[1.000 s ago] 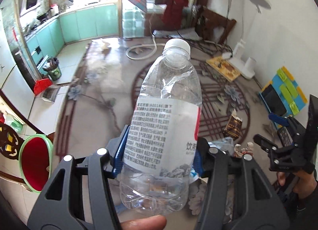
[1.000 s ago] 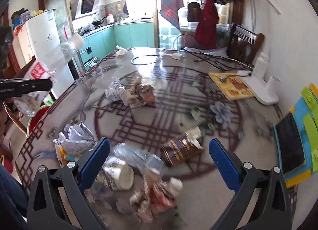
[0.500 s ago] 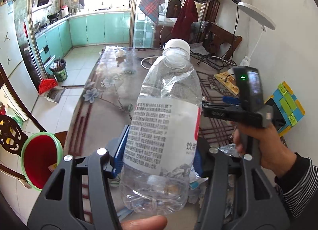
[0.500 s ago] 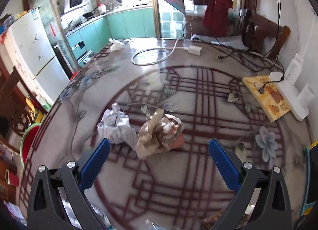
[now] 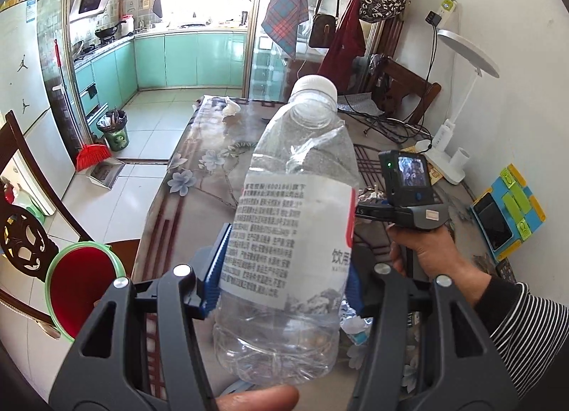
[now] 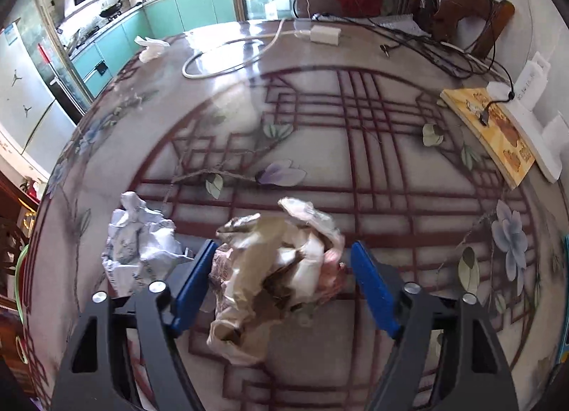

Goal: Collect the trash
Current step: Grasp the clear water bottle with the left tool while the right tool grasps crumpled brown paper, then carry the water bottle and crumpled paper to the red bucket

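My left gripper (image 5: pixel 284 268) is shut on a clear, empty plastic bottle (image 5: pixel 295 219) with a white cap and a printed label, held upright above the table's near edge. Down to the left, a red bin with a green rim (image 5: pixel 85 290) stands on the floor. My right gripper (image 6: pixel 282 268) points down at a crumpled brown paper wad (image 6: pixel 277 261) on the patterned table (image 6: pixel 355 126). Its jaws are closing with the wad between them; the left pad is at the wad's edge and a gap remains on the right. A crumpled white paper (image 6: pixel 138 244) lies just left of it.
Farther back on the table lie a looped white cable (image 6: pixel 227 59), a white adapter (image 6: pixel 325 34), a tissue (image 6: pixel 151 48), a yellow book (image 6: pixel 498 126) and a lamp base (image 6: pixel 533 133). A blue and yellow box (image 5: pixel 508 212) sits at the right edge. Dark wooden chairs stand around.
My right gripper has dropped and moved forward over the table to the brown wad, and its jaws have narrowed around it. My left gripper still holds the bottle and has drifted a little.
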